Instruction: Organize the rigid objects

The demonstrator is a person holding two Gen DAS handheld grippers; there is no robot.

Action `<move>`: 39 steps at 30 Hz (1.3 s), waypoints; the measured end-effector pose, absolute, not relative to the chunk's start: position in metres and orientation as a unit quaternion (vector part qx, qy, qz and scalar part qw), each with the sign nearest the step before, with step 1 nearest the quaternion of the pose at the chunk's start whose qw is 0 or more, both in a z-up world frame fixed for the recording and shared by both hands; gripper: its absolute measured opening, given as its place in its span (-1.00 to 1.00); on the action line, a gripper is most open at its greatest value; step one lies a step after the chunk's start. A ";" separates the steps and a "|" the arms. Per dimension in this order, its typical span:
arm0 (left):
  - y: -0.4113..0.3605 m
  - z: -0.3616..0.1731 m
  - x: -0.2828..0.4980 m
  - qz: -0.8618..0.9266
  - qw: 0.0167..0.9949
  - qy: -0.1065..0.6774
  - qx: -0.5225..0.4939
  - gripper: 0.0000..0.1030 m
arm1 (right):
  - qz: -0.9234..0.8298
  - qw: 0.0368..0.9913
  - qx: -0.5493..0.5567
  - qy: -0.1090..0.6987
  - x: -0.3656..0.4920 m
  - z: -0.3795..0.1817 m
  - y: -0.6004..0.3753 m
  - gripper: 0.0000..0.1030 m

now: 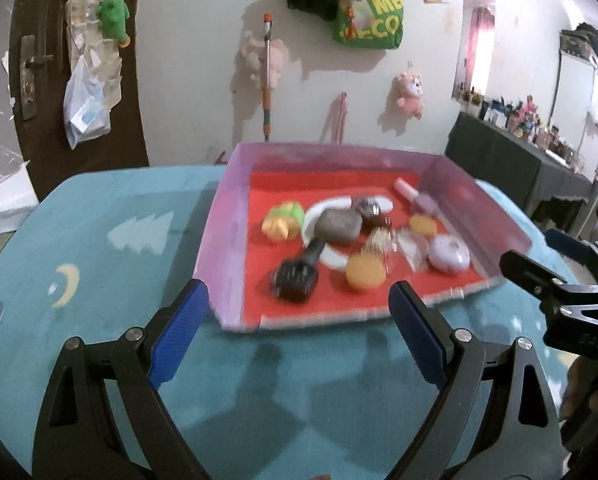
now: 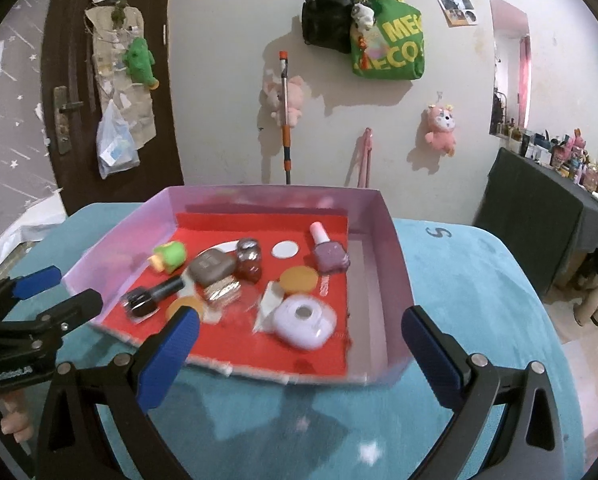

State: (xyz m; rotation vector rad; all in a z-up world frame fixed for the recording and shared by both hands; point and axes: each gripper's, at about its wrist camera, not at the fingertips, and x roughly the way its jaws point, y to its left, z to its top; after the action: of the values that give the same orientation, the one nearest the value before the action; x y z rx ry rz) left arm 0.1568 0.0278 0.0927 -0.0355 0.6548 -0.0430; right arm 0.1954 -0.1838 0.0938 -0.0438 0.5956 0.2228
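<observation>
A lilac-walled tray [image 1: 227, 220] [image 2: 383, 248] with a red floor sits on the teal table cloth [image 1: 119, 280]. It holds several small items. Among them are a green-yellow toy [image 2: 169, 256], a brown compact [image 2: 213, 266], a black-capped bottle [image 2: 155, 294], orange discs [image 2: 298, 280], a mauve nail polish bottle [image 2: 327, 254] and a lilac round case [image 2: 303, 320]. My left gripper [image 1: 297, 288] is open just short of the tray's near edge, with nothing between its fingers. My right gripper [image 2: 299, 314] is open at the tray's near right side, also with nothing in it.
In each view the other gripper shows beside the tray: the right one [image 1: 529, 248] and the left one [image 2: 77, 286]. Behind the table are a dark door [image 2: 71, 100], a wall with hanging bags [image 2: 387, 40] and plush toys, and a cluttered dark side table [image 2: 539, 208] at right.
</observation>
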 end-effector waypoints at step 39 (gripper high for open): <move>0.012 0.026 0.148 0.016 0.895 0.445 -0.006 1.00 | 0.051 0.884 -0.037 0.464 0.167 0.024 -0.191 1.00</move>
State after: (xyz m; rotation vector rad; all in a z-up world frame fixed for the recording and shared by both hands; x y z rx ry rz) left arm 0.1478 0.0115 0.0264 -0.0120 0.9221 0.0327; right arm 0.1674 -0.1907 0.0241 -0.0764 0.9657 0.1061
